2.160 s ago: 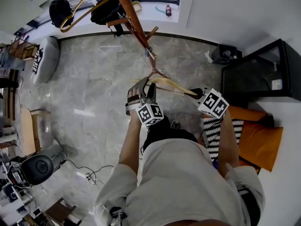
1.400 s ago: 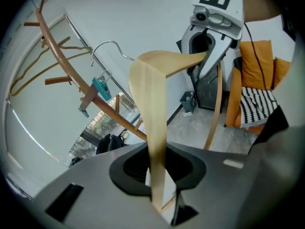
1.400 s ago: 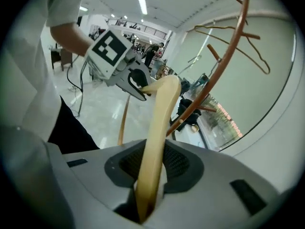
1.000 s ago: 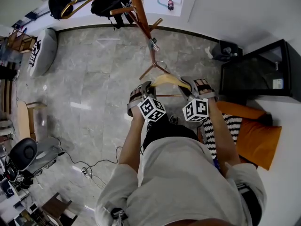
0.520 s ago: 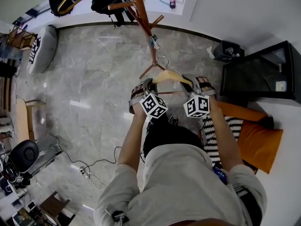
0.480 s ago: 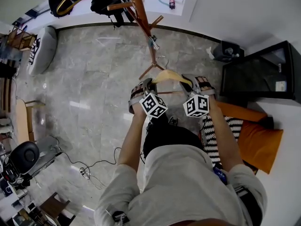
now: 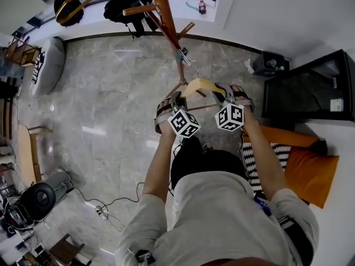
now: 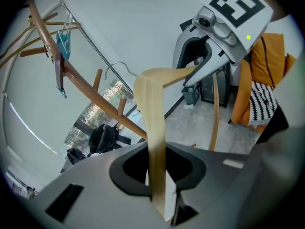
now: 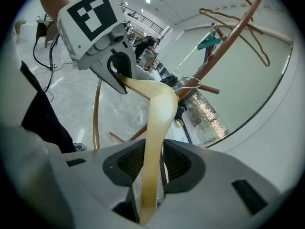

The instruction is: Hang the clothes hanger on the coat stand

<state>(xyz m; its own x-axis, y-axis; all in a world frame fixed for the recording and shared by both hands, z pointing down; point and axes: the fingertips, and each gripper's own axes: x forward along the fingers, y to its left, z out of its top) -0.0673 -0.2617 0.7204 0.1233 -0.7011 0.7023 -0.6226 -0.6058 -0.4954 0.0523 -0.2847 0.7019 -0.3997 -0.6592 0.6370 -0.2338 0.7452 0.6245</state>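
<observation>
Under the coat stand (image 7: 166, 21), I steady the wooden hanger (image 7: 201, 85) two-handed. My right gripper (image 7: 224, 95), shifted in from its tip, has just closed on one arm. My left gripper (image 7: 175, 100) pinches the other. The hook (image 7: 192, 67) is beside a peg (image 8: 97, 79), not yet hung.

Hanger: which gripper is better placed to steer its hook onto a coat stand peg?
Probably left: the left gripper grips the hanger on the side nearer the coat stand, and the hook sits close to a peg.
</observation>
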